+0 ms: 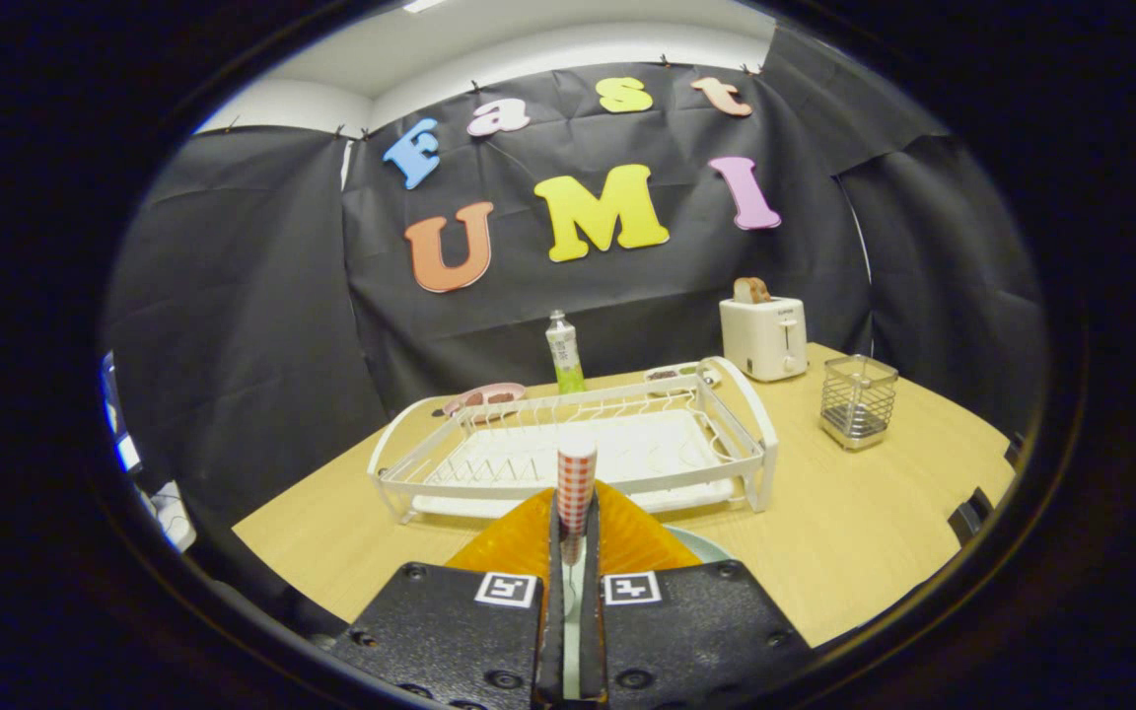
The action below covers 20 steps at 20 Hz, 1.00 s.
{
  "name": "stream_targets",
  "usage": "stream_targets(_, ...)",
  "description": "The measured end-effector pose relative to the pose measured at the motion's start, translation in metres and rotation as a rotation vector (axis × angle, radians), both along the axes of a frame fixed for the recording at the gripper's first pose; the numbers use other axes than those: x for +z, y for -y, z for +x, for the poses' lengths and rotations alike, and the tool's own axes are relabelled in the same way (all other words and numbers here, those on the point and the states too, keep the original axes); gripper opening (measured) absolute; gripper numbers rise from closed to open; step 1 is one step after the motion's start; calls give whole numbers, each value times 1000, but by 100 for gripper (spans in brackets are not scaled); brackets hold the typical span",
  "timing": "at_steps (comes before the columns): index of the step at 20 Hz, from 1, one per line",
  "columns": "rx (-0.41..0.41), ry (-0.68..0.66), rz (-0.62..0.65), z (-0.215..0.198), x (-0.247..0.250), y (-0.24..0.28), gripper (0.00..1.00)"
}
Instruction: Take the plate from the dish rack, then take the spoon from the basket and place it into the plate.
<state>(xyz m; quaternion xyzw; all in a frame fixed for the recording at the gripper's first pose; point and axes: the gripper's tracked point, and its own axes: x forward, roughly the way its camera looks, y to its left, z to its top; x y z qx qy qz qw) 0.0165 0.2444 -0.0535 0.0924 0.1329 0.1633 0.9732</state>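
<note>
My gripper [576, 523] is shut on a spoon [576, 473]. The spoon's red-and-white checked handle sticks up from between the closed fingers, and its bowl end is hidden below them. A pale plate [709, 545] lies on the table under the fingers, with just a sliver of its rim peeking out to their right. The white wire dish rack [757, 426] stands just beyond the fingers with nothing in its slots. Further right, past the rack, stands the metal mesh basket [859, 399].
A white toaster [763, 337] with a slice of bread in it stands at the back right. Behind the rack are a green bottle [564, 353], a pink dish [484, 396] and a small dish [672, 374]. The wooden table [854, 532] ends close on the right and left.
</note>
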Motion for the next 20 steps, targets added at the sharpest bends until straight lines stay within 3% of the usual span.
stream_targets(5,-32,12,-5,4,1,11,19)
stream_targets(10,-57,24,11,15,11,24,61)
stream_targets(14,-77,65,7,17,24,37,79)
stream_targets(20,-110,193,-23,-1,60,60,86)
